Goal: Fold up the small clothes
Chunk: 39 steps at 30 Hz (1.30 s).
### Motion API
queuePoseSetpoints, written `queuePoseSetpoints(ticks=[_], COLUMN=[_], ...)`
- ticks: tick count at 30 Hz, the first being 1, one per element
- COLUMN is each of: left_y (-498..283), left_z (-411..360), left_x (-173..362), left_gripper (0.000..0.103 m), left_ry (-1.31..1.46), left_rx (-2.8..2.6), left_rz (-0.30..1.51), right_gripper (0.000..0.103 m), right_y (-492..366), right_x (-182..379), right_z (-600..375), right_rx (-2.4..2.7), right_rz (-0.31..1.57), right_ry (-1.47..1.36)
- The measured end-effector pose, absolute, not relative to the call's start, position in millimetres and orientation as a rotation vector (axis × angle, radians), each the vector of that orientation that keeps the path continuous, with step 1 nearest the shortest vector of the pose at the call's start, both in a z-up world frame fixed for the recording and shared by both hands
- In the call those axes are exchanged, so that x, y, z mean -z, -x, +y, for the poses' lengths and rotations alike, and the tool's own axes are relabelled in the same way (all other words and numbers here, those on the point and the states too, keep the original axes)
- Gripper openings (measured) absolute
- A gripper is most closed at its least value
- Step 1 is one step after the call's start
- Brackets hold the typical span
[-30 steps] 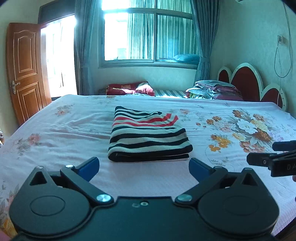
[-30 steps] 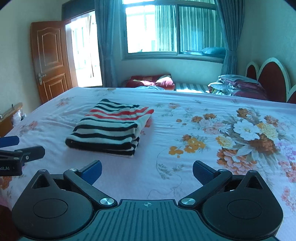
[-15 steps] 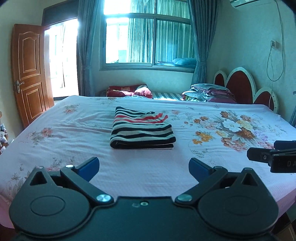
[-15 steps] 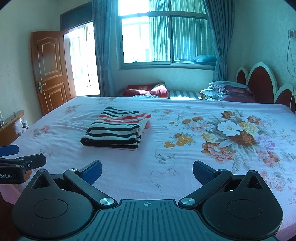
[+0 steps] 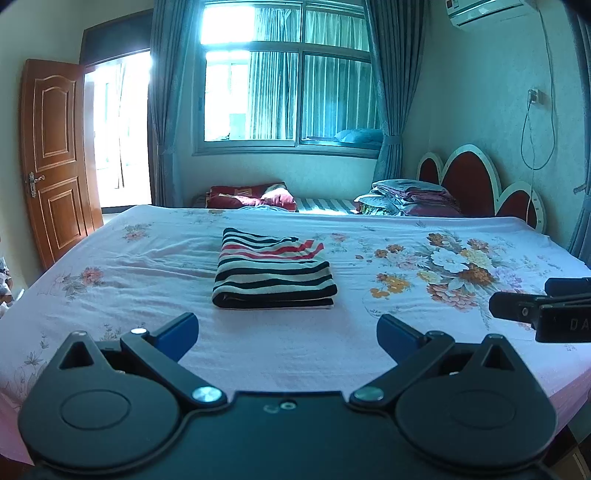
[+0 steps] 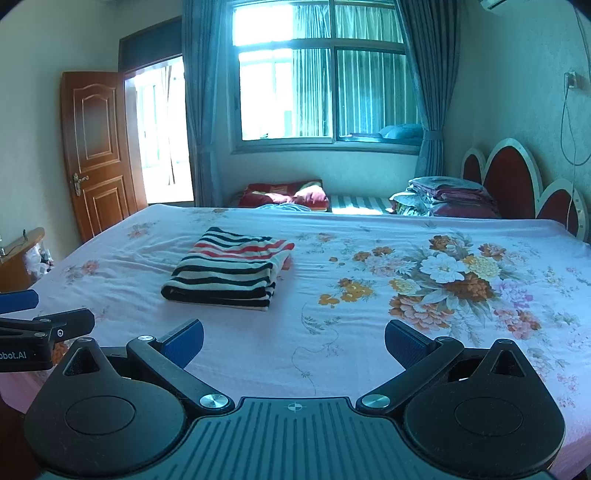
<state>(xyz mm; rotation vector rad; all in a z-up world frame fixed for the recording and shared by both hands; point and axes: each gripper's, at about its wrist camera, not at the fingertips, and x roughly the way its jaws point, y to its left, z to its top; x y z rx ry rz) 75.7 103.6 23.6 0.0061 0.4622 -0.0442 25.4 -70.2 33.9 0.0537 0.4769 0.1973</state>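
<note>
Left gripper (image 5: 287,330): jaws spread, empty, at bed's near edge. Right gripper (image 6: 293,338): same. Striped garment (image 5: 273,275): folded, mid-bed (image 5: 147,266), apart from both. Likely light, soft, limp; best pinched at the thick near fold.

Home bedroom — wide bed (image 5: 147,266) under a pink floral sheet, scalloped red headboard (image 5: 465,177), folded bedding (image 5: 406,195) stacked by it. Curtained window (image 6: 325,74), panelled wooden door (image 6: 96,147) standing open, wall air conditioner (image 5: 487,9) — lived-in, domestic.
</note>
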Motion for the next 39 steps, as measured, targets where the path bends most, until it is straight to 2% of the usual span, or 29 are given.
queuePoseSetpoints(ticks=[39], left_y=[-84.5], left_z=[104.6], left_x=[-23.5], left_gripper=[0.102], left_ry=[-0.017], left_rx=[0.044], left_rz=[0.464], right_gripper=[0.103], right_y=[-32.5], right_x=[-34.8], right_z=[-78.0], right_rx=[-0.223], right_rz=[0.476], right_ry=[-0.043])
